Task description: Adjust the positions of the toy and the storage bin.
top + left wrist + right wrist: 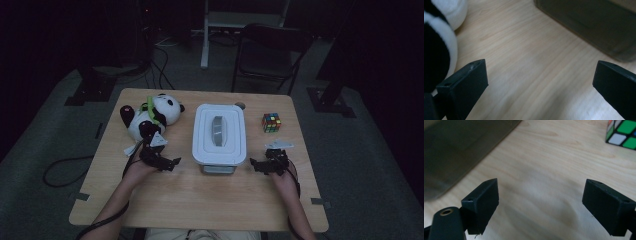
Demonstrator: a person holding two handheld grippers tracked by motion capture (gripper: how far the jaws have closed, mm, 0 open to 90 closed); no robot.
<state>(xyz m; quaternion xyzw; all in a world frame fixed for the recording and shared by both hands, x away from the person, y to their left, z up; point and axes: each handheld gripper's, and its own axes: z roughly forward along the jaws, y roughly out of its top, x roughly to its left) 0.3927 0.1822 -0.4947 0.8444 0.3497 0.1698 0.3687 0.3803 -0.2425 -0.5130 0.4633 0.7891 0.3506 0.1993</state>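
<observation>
The left gripper [159, 159] is wide open beside the panda toy [150, 116], holding nothing. The right gripper [270, 162] is also wide open and empty, near the white box [219, 134].

On the desk [200, 195] a lidded box [219, 133] stands at the middle. A plush panda [150, 117] lies to its left, a puzzle cube [271, 122] to its right — both well apart from the box. The left tool [159, 161] sits just before the panda, left of the box's near corner; the right tool [267, 164] sits before the cube, right of the box. Behind the desk, on the floor, stands a chair [270, 52].
</observation>
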